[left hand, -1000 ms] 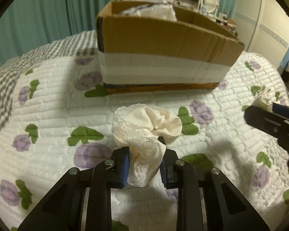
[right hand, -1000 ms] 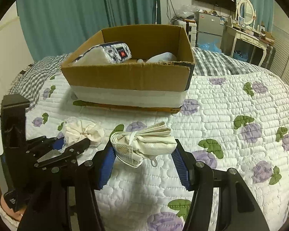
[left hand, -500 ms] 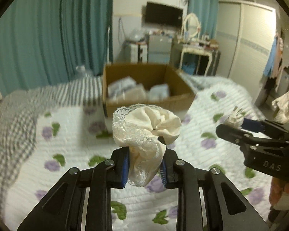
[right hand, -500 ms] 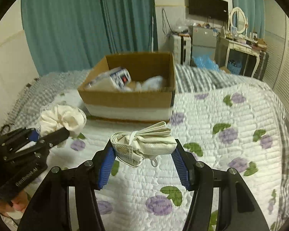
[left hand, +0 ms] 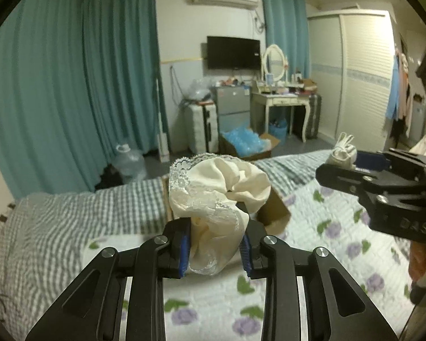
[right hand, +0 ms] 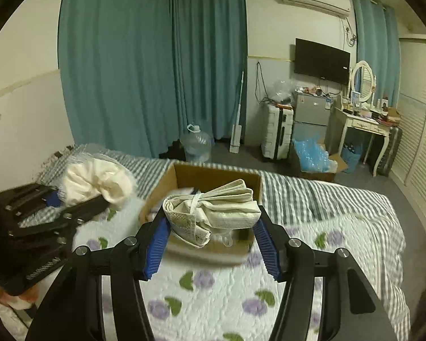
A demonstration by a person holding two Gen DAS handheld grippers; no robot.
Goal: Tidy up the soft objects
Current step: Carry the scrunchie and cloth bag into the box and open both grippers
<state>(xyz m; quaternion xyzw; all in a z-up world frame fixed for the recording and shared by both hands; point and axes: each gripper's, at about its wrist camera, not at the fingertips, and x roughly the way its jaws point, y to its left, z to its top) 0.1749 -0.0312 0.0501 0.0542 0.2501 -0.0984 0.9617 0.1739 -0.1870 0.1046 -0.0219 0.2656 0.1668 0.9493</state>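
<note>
At centre frame the left gripper clamps a lace-trimmed cream cloth while the right gripper pinches a folded cream bundle, both seemingly raised before the cardboard box on the bed.

Legible text, one item: white letters "DAS" on the black body of the right gripper, near its rear end, seen in the left wrist view. Lettering on the left gripper in the right wrist view: blurred, unreadable. No other text legible.
</note>
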